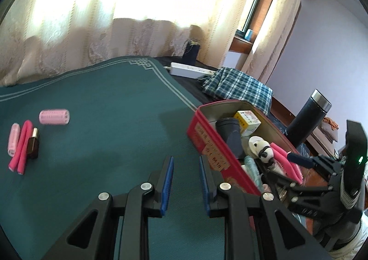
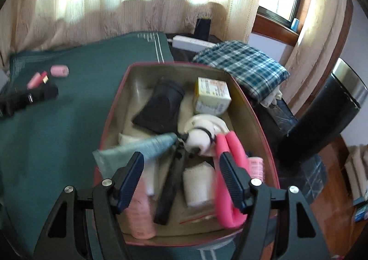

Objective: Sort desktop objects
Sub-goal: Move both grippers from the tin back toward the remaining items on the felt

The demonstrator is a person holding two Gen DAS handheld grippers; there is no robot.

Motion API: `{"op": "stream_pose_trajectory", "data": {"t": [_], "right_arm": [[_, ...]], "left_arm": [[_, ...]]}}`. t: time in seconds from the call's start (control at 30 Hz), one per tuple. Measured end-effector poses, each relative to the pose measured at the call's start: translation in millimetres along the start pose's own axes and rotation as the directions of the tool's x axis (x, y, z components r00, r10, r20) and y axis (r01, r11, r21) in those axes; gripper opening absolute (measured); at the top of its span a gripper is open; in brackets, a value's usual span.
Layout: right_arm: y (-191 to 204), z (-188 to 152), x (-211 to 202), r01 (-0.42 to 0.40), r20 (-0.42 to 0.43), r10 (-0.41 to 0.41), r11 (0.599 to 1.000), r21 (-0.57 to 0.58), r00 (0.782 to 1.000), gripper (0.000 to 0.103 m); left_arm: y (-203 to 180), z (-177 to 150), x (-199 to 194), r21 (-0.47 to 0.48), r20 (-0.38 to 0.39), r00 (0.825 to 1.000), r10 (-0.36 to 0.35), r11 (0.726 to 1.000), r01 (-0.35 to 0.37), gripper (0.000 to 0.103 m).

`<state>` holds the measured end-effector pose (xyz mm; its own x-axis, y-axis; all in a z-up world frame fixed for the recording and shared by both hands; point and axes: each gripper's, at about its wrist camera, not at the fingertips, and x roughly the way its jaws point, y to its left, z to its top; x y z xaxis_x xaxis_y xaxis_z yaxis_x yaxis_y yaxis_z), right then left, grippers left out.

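A green mat (image 1: 96,126) with pale border lines covers most of the desk, and a lace curtain (image 1: 115,29) hangs lit behind it. At the mat's right edge stands an open red box (image 2: 250,108), already crowded: a dark pouch (image 2: 161,108), a yellow-and-white carton (image 2: 211,95), a white panda-like toy (image 2: 200,138), a teal tube (image 2: 142,149), a white roll (image 2: 199,184), a long black piece lying lengthwise, a bent pink foam rod (image 2: 226,167) along the right wall and pink rollers near the front corners. Beside the box on its right stands a black flask (image 2: 322,117) with a steel top; behind the box lie a folded plaid cloth (image 2: 241,64) and a white power strip (image 1: 188,70). Still out on the mat, far left and well apart from the box, lie a pink roller (image 1: 54,116), a second, paler roller (image 1: 13,139), a folded hot-pink foam rod (image 1: 21,144) and a small brown bottle (image 1: 33,143) with a gold cap, the last three close together. The right gripper (image 2: 181,179) hangs over the near end of the box with its jaws spread wide and nothing pressed between them, the pink rod just beside its right finger. The left gripper (image 1: 185,185) is over bare mat just left of the box, jaws drawn narrow and empty.
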<state>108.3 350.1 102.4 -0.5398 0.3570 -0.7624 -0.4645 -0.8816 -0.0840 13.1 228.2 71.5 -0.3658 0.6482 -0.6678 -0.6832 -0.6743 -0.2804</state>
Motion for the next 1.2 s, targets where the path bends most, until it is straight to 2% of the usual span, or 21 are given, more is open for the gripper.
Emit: {"op": "stream_pose_trajectory", "data": {"t": [0.13,0.23,0.3,0.37,0.53,0.63,0.73,0.9,0.93,0.97,1.03,1.2], "right_arm": [[9,21,7,-0.039,0.004,0.039,0.999,0.004,0.999,0.073],[13,29,25,-0.037,-0.046,0.037,0.999,-0.001,0.998,0.073],[16,28,33,-0.017,-0.083,0.014,0.999,-0.033,0.996,0.073],[21,24,29,0.01,-0.084,-0.016,0.997,-0.078,0.996,0.074],[28,8,17,0.127,-0.095,-0.148,0.973,-0.194,0.984,0.077],[26,10,7,0.134,-0.066,-0.145,0.979,-0.153,0.987,0.077],[36,17,-9,0.13,0.017,-0.129,0.984,-0.124,0.992,0.077],[71,32,-30,0.011,0.147,0.004,0.995,-0.099,0.989,0.077],[78,34,-31,-0.016,0.16,0.031,0.995,-0.096,0.987,0.077],[88,37,-31,-0.051,0.174,0.067,0.994,-0.093,0.982,0.077],[100,41,-27,-0.1,0.184,0.115,0.991,-0.087,0.976,0.077],[130,50,-3,-0.221,0.139,0.225,0.974,-0.045,0.964,0.077]], "left_arm": [[9,-6,-6,-0.006,-0.001,1.0,0.0,1.0,0.0,0.024],[18,-11,-13,-0.014,0.004,1.0,0.008,1.0,-0.008,0.024],[26,-14,-17,-0.023,0.008,1.0,0.017,1.0,-0.017,0.024],[36,-14,-21,-0.042,0.013,1.0,0.028,0.999,-0.027,0.024],[58,-17,-24,-0.081,0.017,0.999,0.037,0.996,-0.036,0.024],[67,-18,-26,-0.094,0.017,0.999,0.042,0.995,-0.041,0.024],[75,-21,-29,-0.104,0.018,0.998,0.055,0.993,-0.053,0.024],[101,-26,-38,-0.143,0.027,0.995,0.098,0.985,-0.093,0.024],[109,-27,-41,-0.155,0.027,0.993,0.111,0.982,-0.106,0.029],[117,-28,-43,-0.169,0.028,0.992,0.126,0.978,-0.119,0.048],[130,-31,-49,-0.189,0.046,0.986,0.159,0.971,-0.148,0.076],[165,-37,-63,-0.217,0.049,0.973,0.224,0.954,-0.209,0.076]]}}
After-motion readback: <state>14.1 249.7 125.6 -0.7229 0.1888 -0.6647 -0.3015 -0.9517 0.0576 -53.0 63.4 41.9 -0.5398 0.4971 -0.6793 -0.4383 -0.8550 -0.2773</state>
